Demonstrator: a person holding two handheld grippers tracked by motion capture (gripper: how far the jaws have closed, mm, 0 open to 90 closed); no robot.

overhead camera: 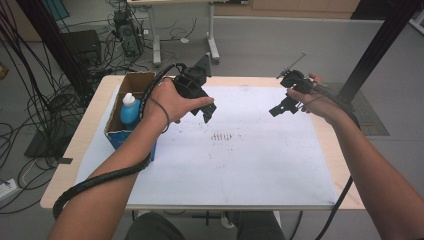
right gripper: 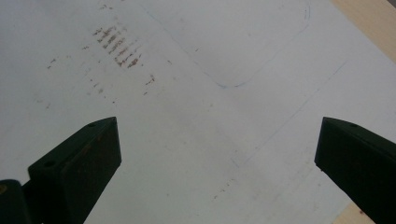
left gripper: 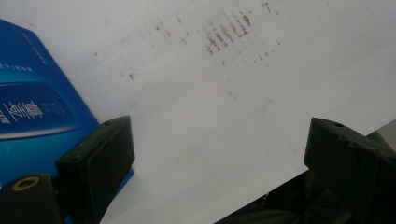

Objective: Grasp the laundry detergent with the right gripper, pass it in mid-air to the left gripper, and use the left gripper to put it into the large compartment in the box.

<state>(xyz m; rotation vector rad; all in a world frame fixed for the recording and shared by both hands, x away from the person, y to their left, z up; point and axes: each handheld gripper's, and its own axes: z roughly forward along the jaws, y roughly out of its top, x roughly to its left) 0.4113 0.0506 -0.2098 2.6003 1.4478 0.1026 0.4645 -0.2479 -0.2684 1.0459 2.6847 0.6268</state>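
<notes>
Both hands hold their grippers in the air above a white sheet (overhead camera: 240, 160) that covers the table. My left gripper (overhead camera: 208, 113) hangs over the sheet's far left part, just right of a cardboard box (overhead camera: 131, 82). Its jaws stand wide apart with nothing between them, and the left gripper (left gripper: 219, 154) looks down on bare sheet. My right gripper (overhead camera: 278, 110) hovers over the far right part, tilted down towards the middle. The right gripper (right gripper: 217, 154) is open too, with bare sheet between its jaws.
The box has a blue printed side (left gripper: 32, 112) and holds a blue bottle with a white cap (overhead camera: 130, 110). Brown smudges (overhead camera: 222, 137) mark the middle of the sheet. The wooden table edge (right gripper: 373, 18) runs along the right. Cables and equipment crowd the floor behind.
</notes>
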